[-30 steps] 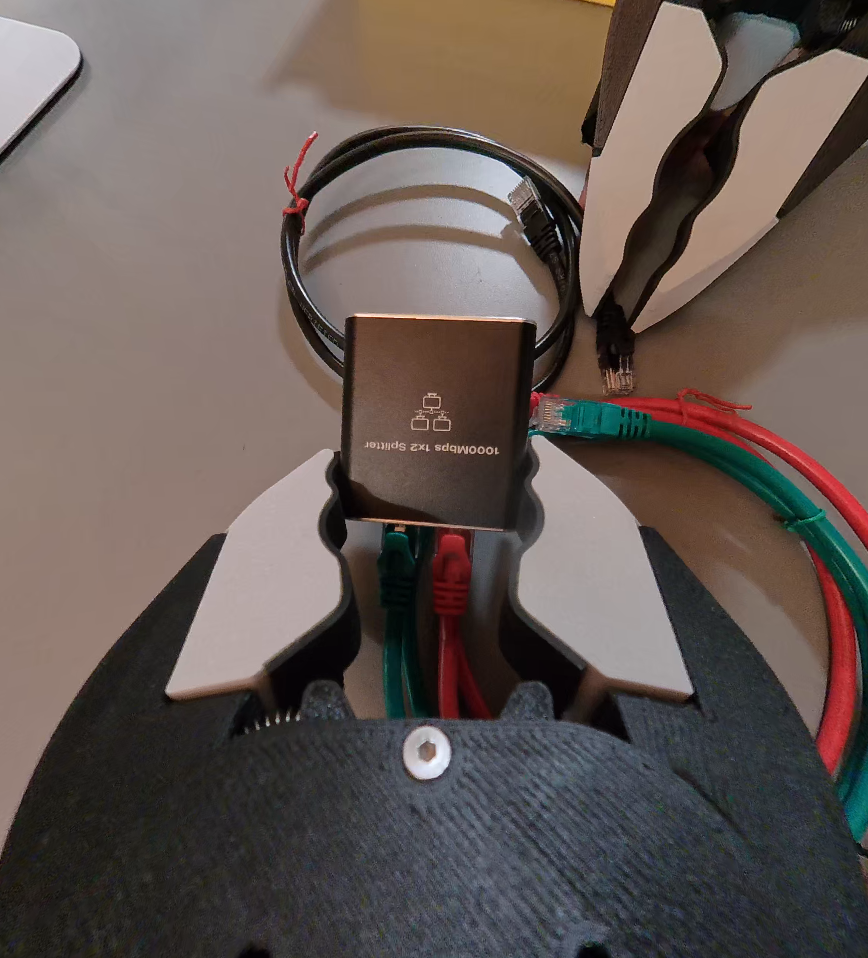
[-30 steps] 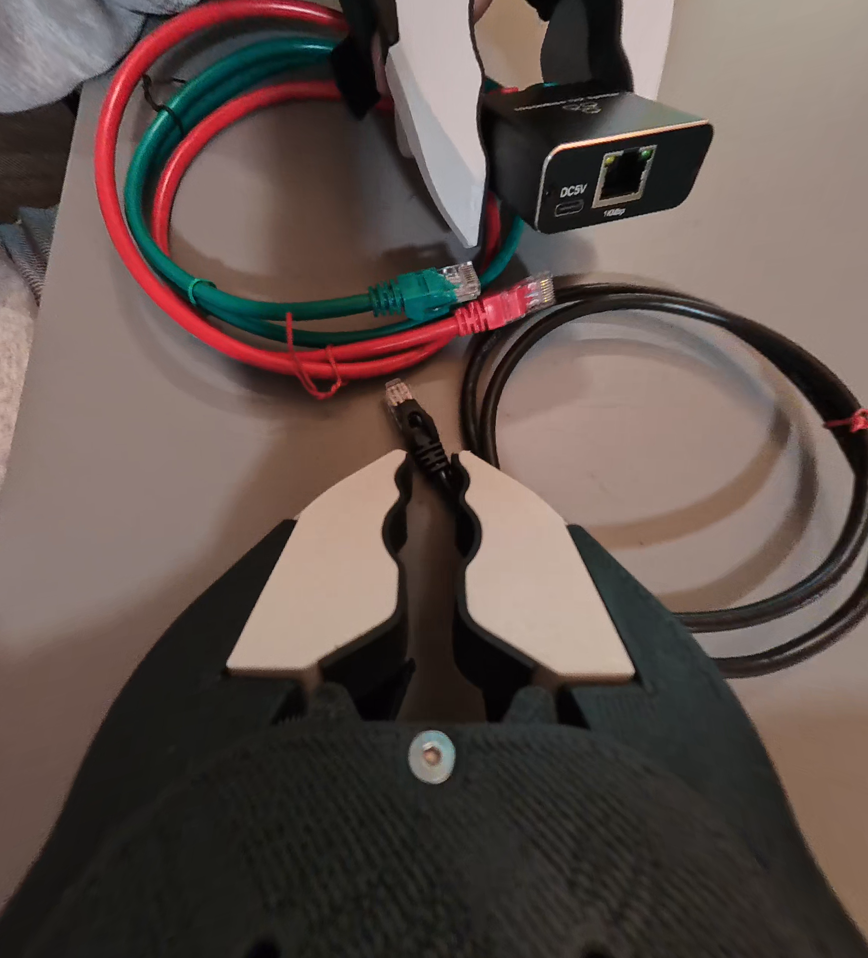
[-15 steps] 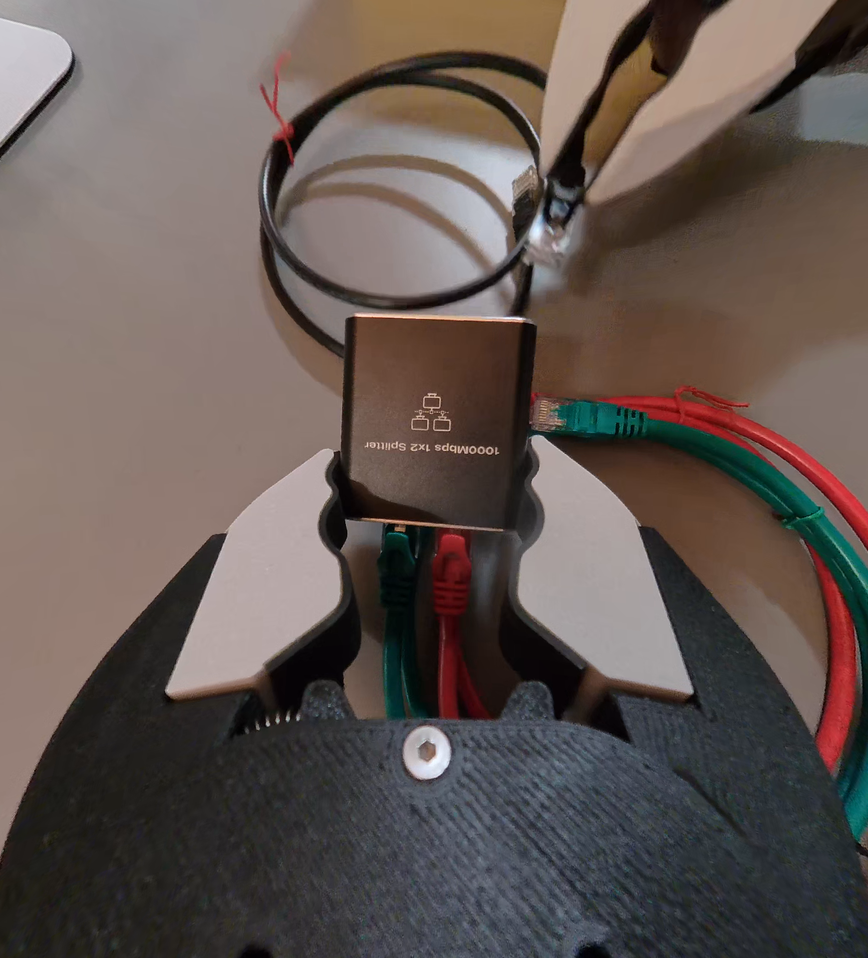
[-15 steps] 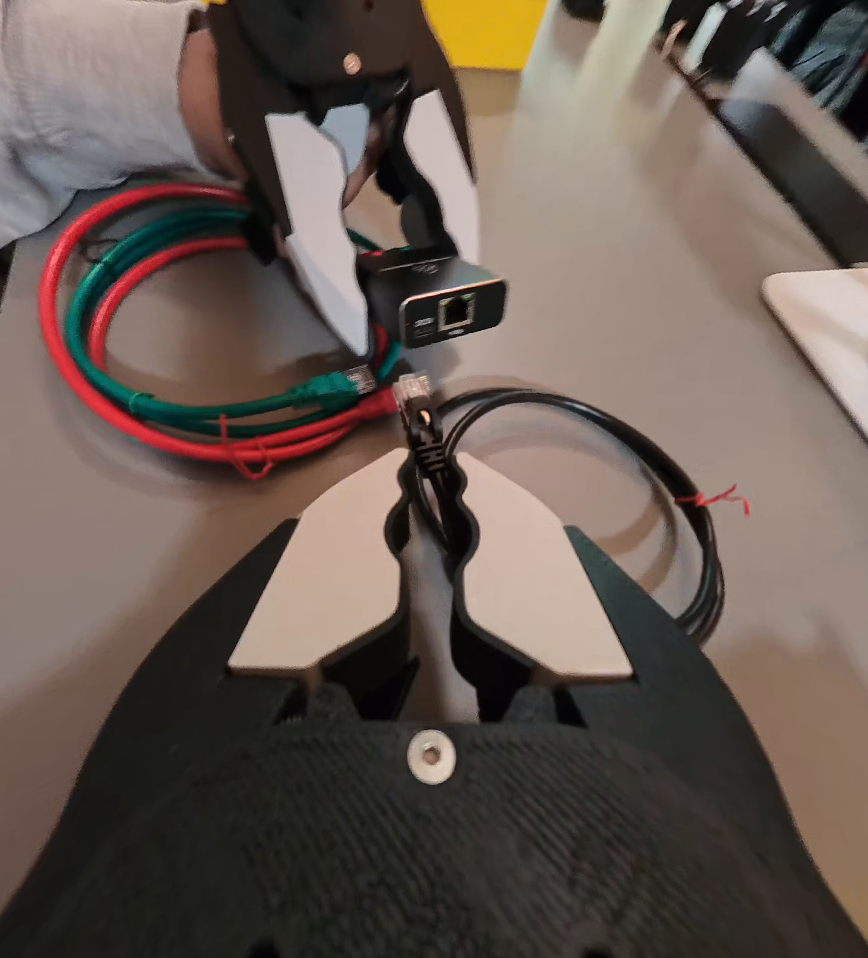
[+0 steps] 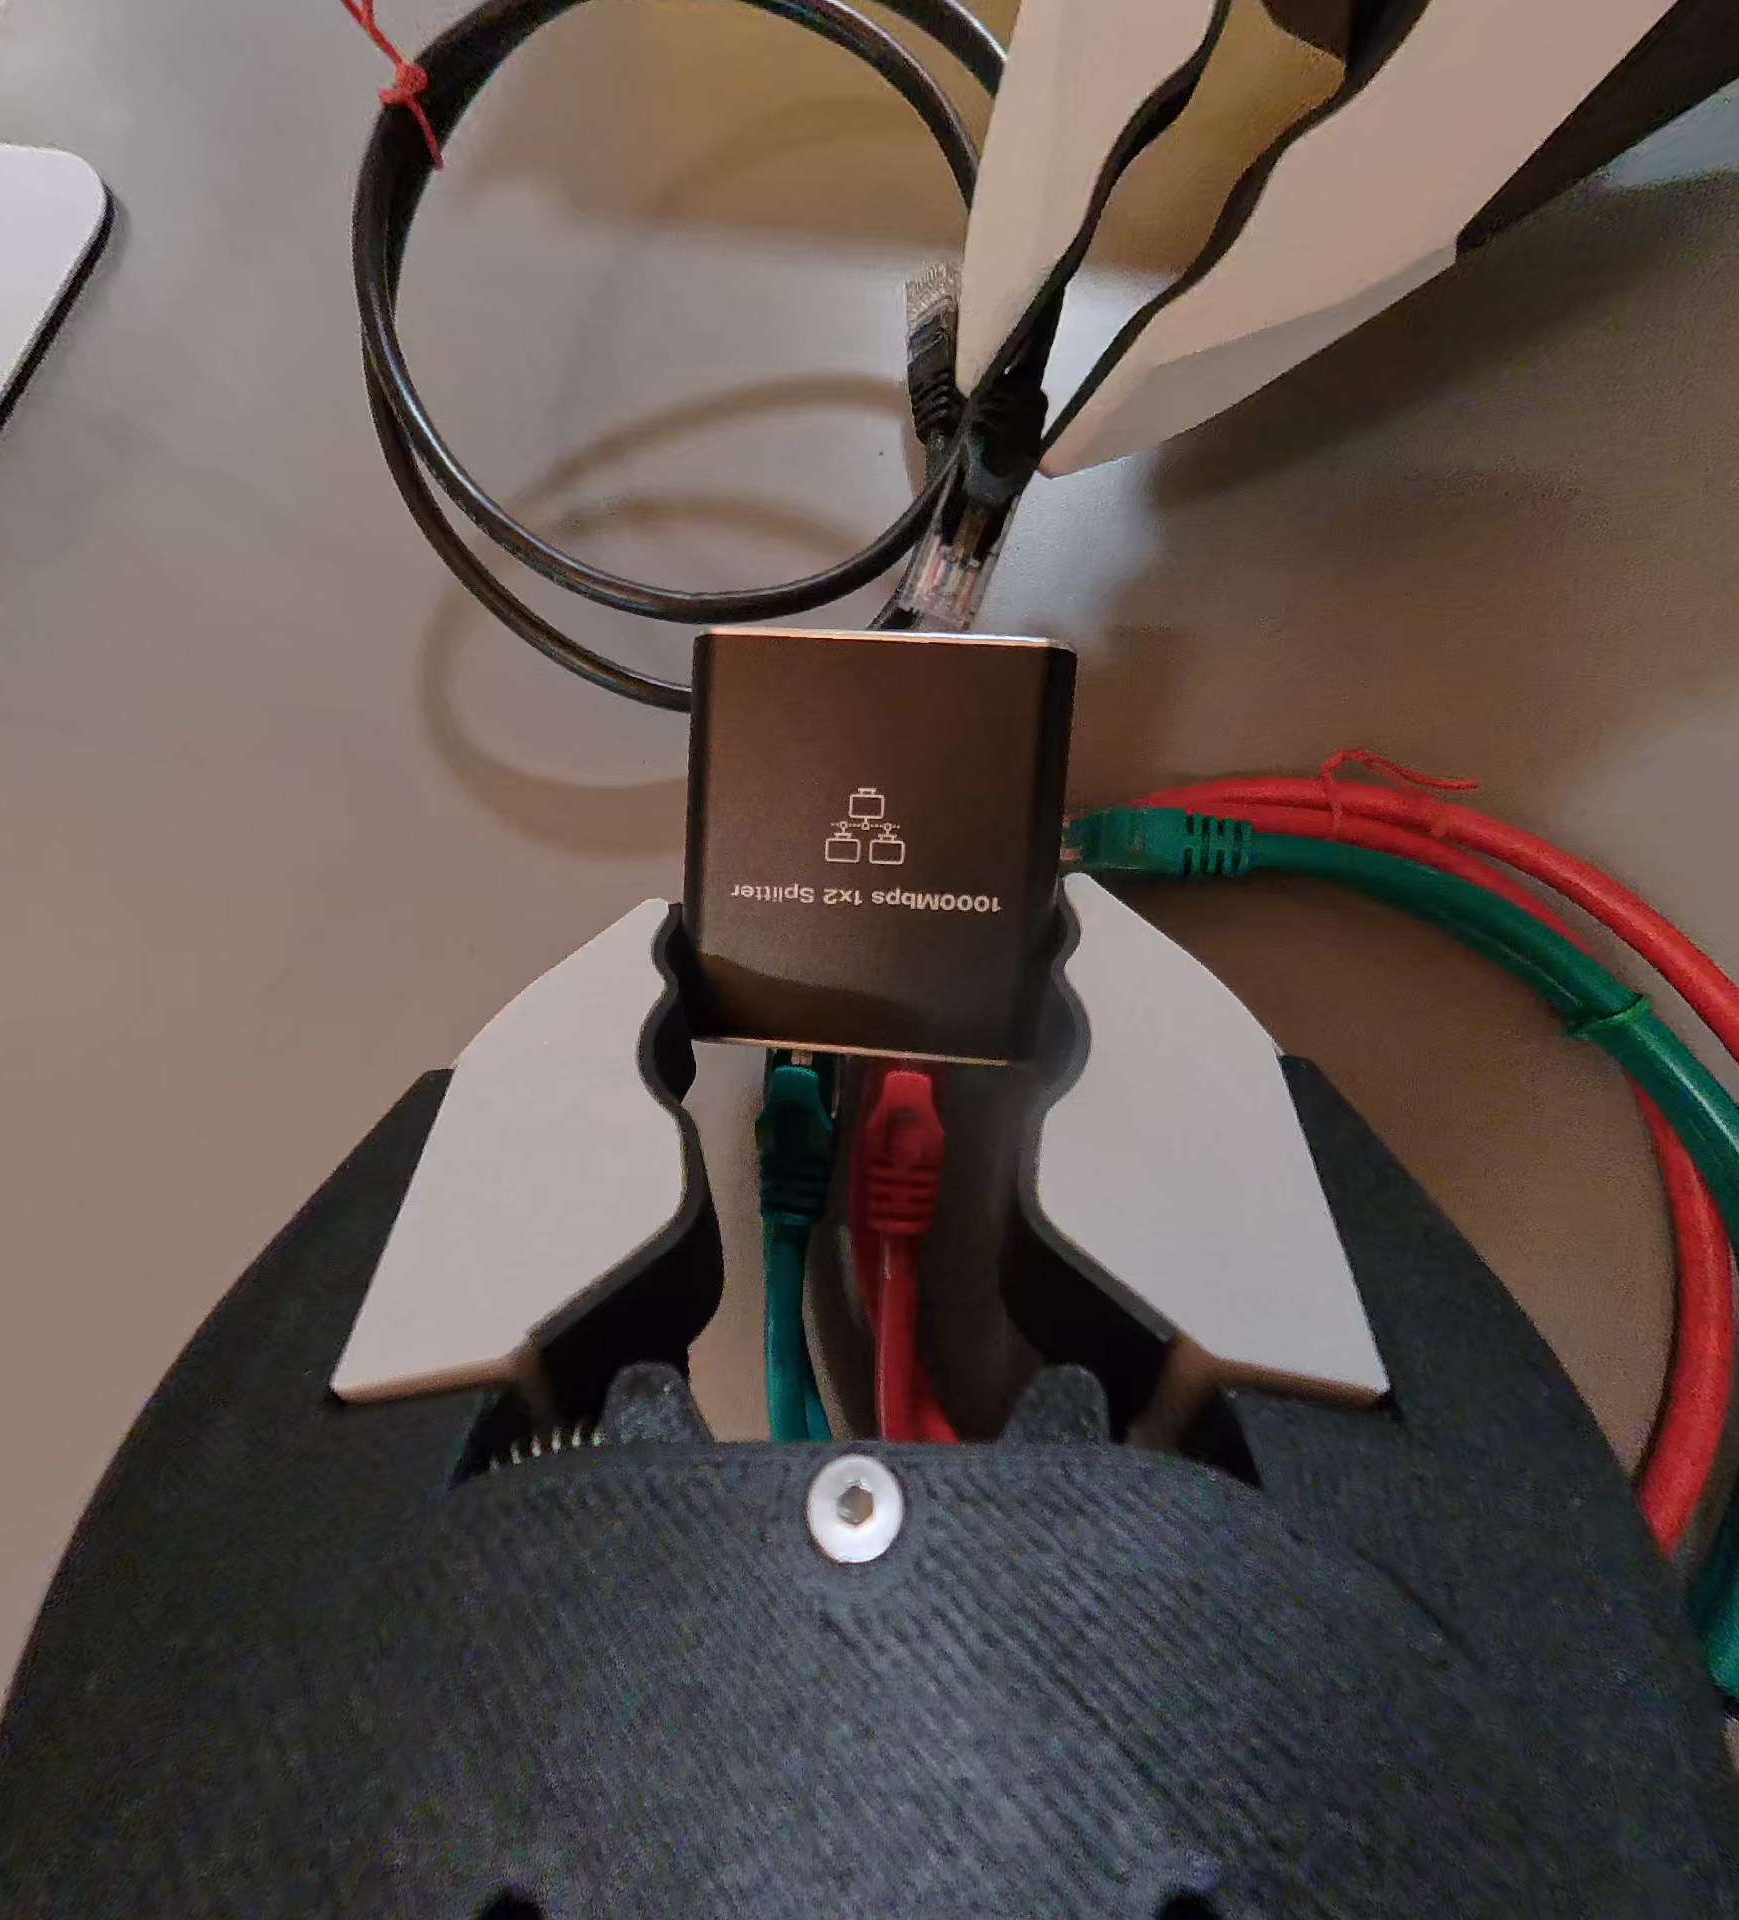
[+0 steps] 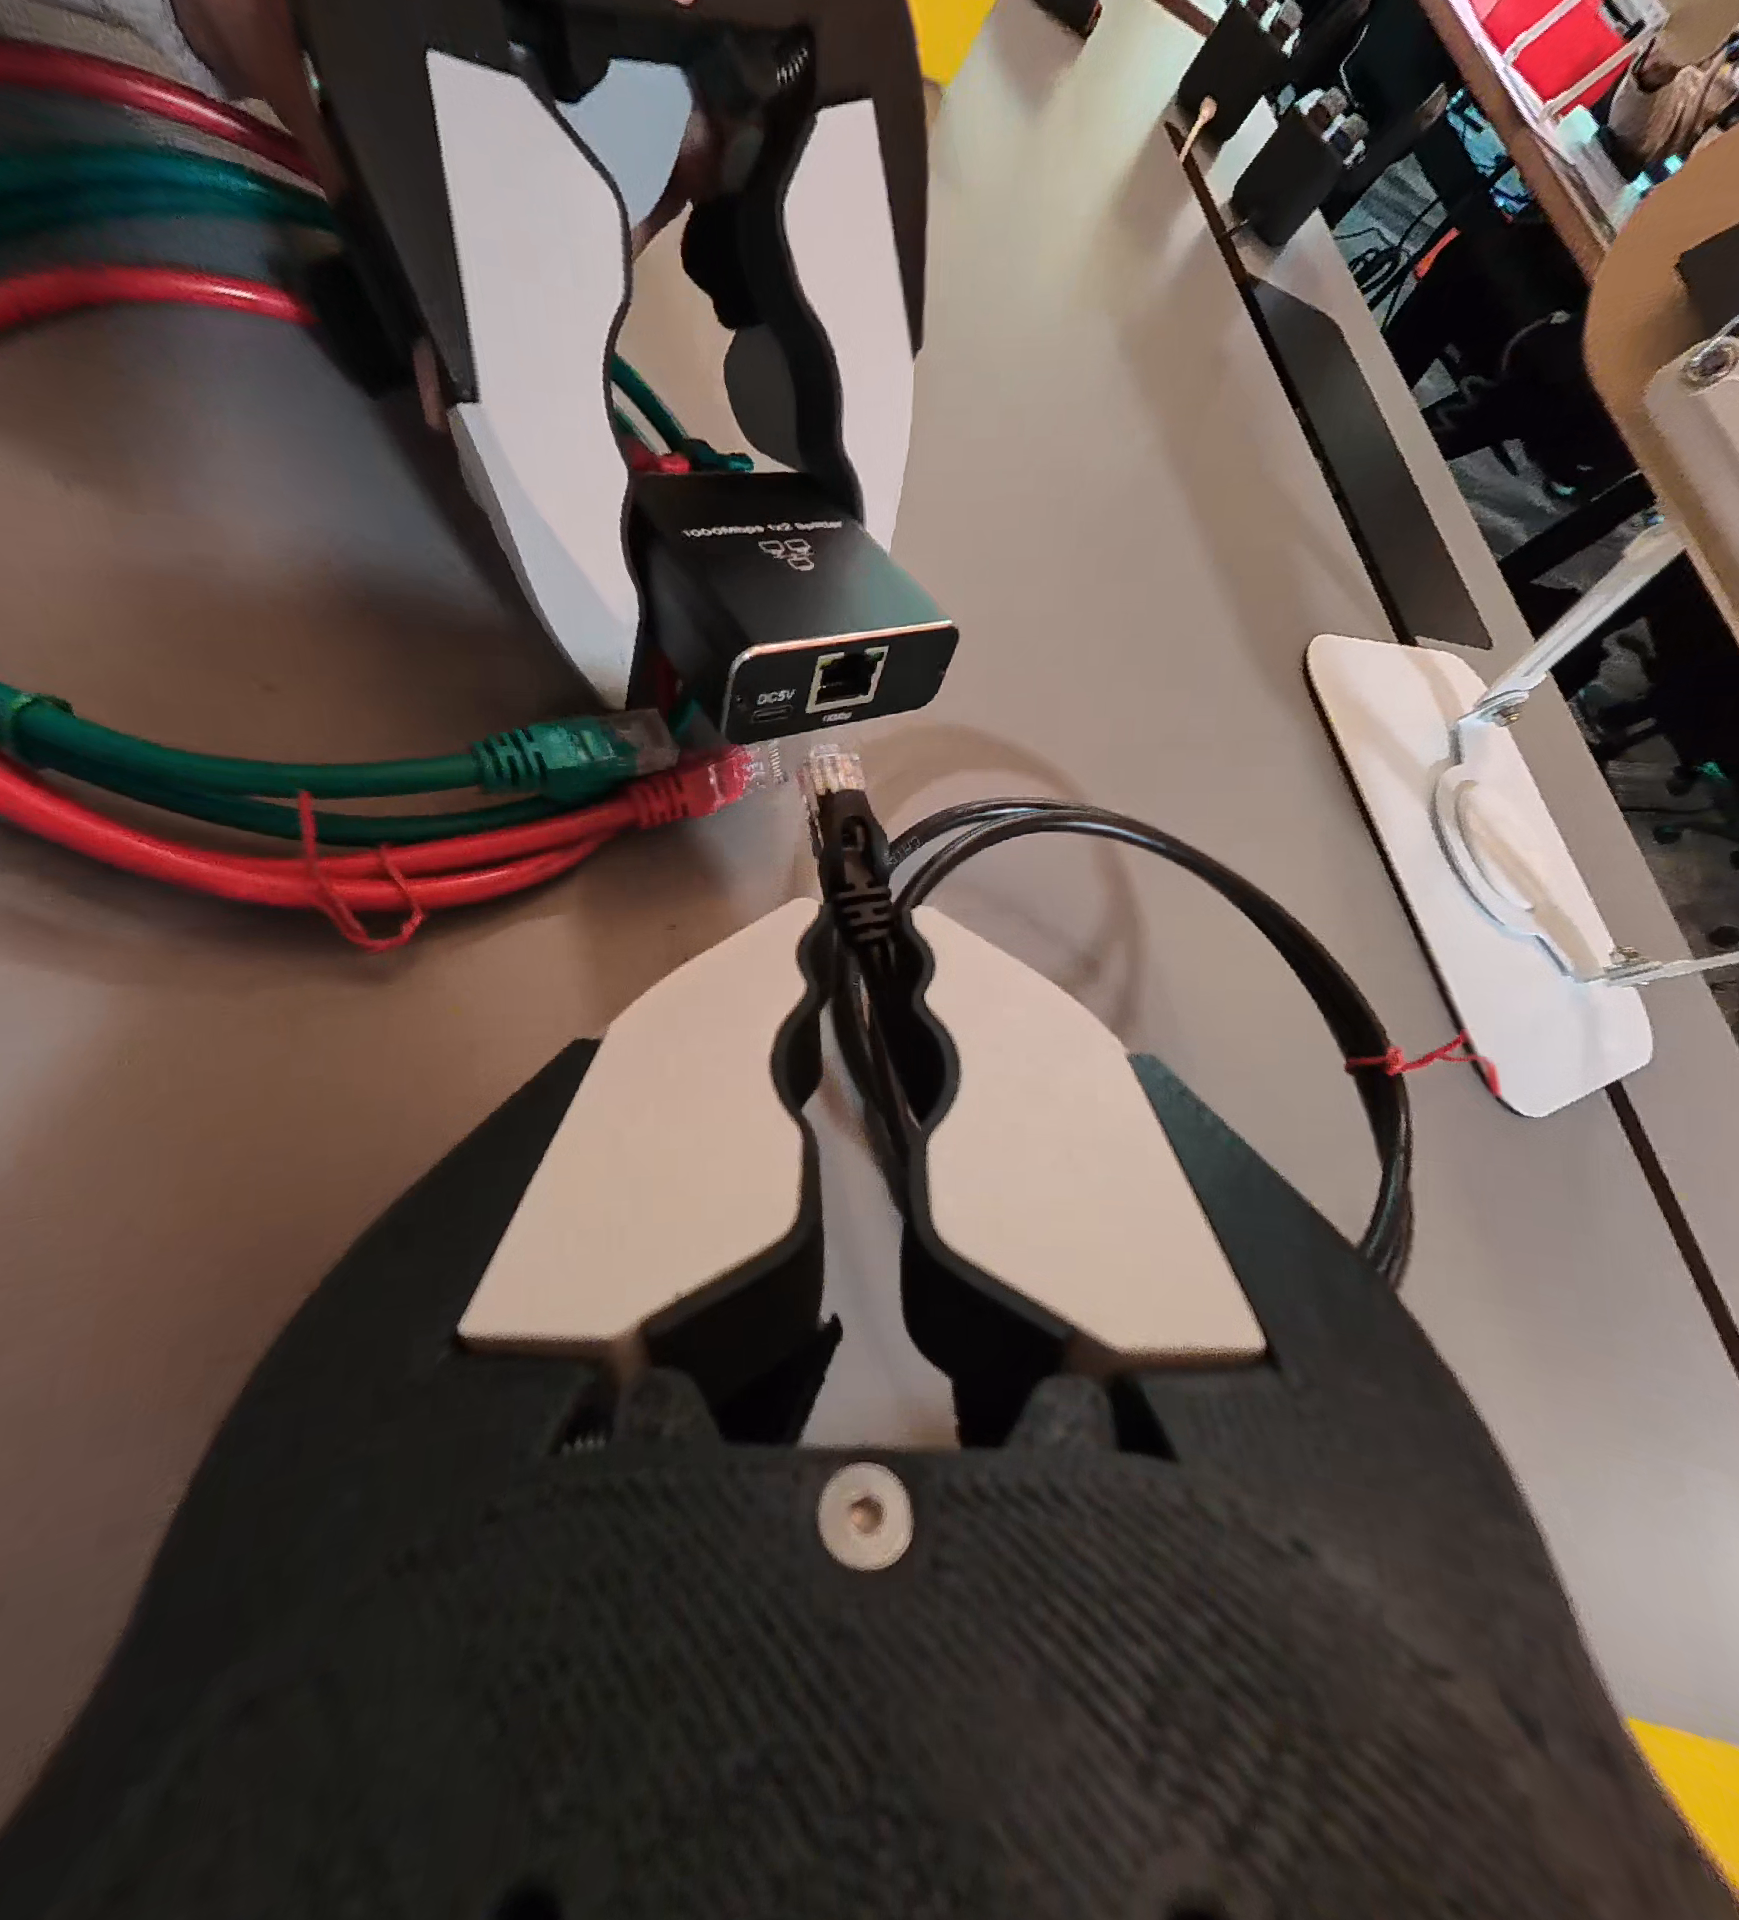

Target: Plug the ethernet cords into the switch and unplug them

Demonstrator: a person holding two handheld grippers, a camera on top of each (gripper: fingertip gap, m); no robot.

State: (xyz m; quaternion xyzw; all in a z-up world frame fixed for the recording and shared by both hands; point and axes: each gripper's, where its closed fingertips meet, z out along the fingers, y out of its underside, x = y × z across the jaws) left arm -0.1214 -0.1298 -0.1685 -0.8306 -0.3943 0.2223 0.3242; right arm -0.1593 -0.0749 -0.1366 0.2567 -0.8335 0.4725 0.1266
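My left gripper [image 5: 870, 925] is shut on a small black switch box [image 5: 875, 831] and holds it above the table. A green plug [image 5: 792, 1143] and a red plug [image 5: 901, 1153] sit in its near ports. My right gripper [image 6: 863, 920] is shut on the black cord's plug [image 6: 849, 842], whose clear tip [image 6: 834, 771] is just below the box's front port [image 6: 847, 677], not inserted. In the left wrist view the same black plug [image 5: 958, 561] hangs at the box's far edge under the right gripper's fingers [image 5: 1208, 343].
The black cord's loop [image 5: 408, 416] lies on the grey table with its other plug [image 5: 932, 343]. Red and green cord coils [image 6: 221, 821] with free ends [image 6: 574, 753] lie to one side. A white stand base [image 6: 1467, 862] sits near the table edge.
My right gripper has lifted the black plug off the table and brought it up close to the switch's front port. The left gripper has kept holding the switch.
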